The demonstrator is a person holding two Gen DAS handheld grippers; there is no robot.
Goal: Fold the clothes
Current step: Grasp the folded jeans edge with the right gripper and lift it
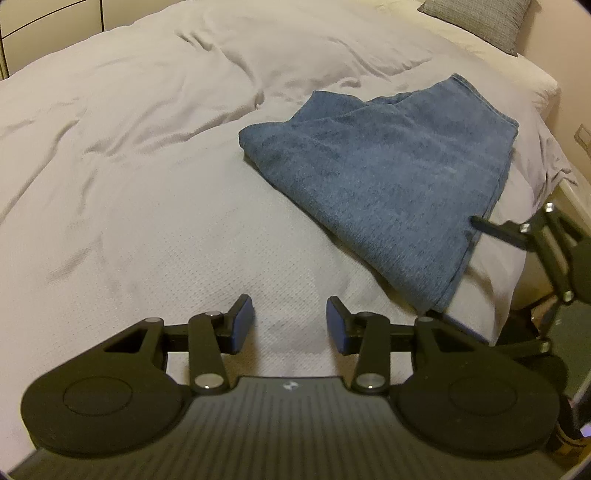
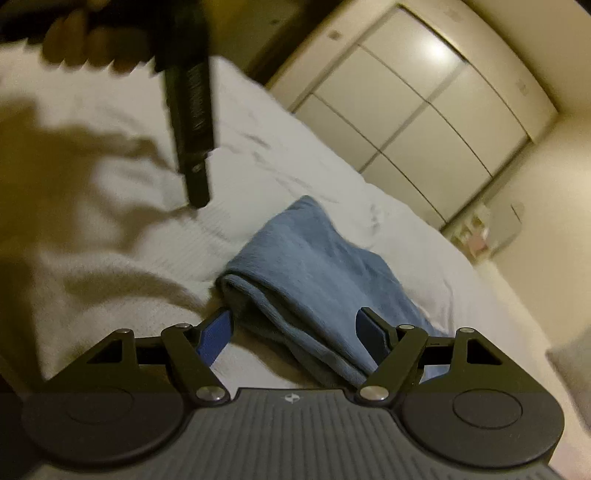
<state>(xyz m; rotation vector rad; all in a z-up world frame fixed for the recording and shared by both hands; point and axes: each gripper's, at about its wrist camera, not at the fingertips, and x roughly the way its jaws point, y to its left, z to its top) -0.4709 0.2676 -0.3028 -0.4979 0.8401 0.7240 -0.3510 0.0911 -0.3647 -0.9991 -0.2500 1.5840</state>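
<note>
Left wrist view: the left gripper hovers released over the white bed, its blue pads apart. The folded blue towel lies to the right, with the right gripper at its right edge.

Right wrist view: the right gripper, jaws spread, straddles the towel's near end without clenching. A pale wardrobe stands far right.

The blue towel is thick terry cloth with a matt, napped pile and a stitched hem. It lies on a pale woven bed cover, matt, with a fine waffle texture. The left gripper is matt black plastic with shiny metal pivot pins, blue rubbery-looking pads and a ribbed grey body. The wardrobe doors look smooth and semi-glossy. The pillow is coarse grey weave.
</note>
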